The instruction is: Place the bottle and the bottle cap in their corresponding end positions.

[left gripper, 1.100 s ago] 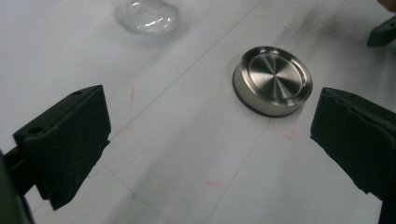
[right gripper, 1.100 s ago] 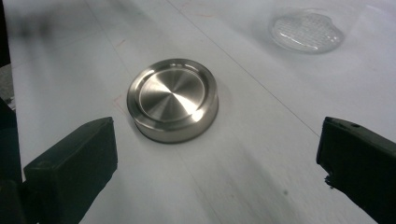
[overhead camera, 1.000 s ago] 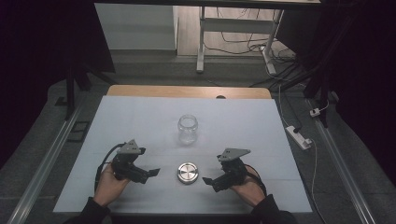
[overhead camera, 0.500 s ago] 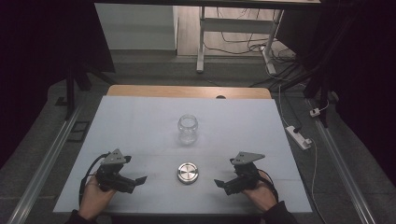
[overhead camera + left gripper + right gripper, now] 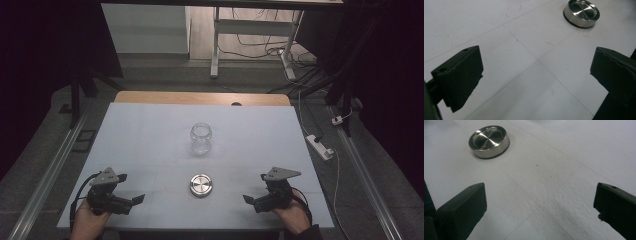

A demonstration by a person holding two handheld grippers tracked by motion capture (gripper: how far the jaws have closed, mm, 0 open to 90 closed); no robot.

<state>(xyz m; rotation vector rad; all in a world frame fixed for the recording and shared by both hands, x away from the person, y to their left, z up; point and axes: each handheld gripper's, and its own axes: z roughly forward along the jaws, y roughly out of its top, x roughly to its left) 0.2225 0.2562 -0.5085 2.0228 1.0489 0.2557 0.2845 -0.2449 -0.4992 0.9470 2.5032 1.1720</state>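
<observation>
Both grippers have pulled back toward the near table edge, jaws spread wide and empty: left gripper point(image 5: 134, 200) well left of the steel lid point(image 5: 201, 184), right gripper point(image 5: 248, 199) well right of it. Lid lies untouched; the glass jar point(image 5: 201, 138) stands open behind it. Looks like reset or staging, so capping hasn't begun.

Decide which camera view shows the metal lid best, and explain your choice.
The right gripper view shows the metal lid best: large and whole, with its recessed top and dark bottom rim clear. The left gripper view has the lid at its upper edge, similarly sharp but slightly cropped. The high view shows it small, between both grippers.
</observation>
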